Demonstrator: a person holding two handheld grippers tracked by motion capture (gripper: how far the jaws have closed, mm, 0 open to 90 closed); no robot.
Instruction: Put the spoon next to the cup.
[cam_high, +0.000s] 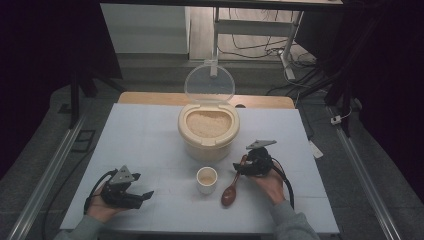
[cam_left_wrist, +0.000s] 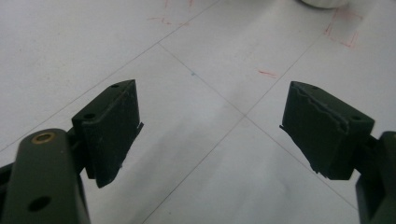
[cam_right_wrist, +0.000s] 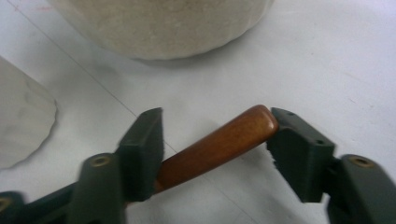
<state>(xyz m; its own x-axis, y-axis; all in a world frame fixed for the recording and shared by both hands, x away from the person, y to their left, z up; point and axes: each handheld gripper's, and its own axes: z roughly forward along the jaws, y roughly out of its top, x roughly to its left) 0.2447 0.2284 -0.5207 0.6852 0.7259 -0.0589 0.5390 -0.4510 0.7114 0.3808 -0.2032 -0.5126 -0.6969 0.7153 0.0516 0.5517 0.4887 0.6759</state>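
White gridded table (cam_high: 150, 135); dark room

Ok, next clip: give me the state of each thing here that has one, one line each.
Rice container: lid up, filled with rice.
Small cup: upright, a little rice inside.
Wooden spoon: bowl on the table, handle between the right jaws.
Left gripper: open, empty.
Right gripper: open around the spoon handle.

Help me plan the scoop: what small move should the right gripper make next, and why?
Probably close the right gripper on the wooden spoon: its handle end lies between open jaws, not yet clamped, with the spoon's bowl resting on the table beside the cup.
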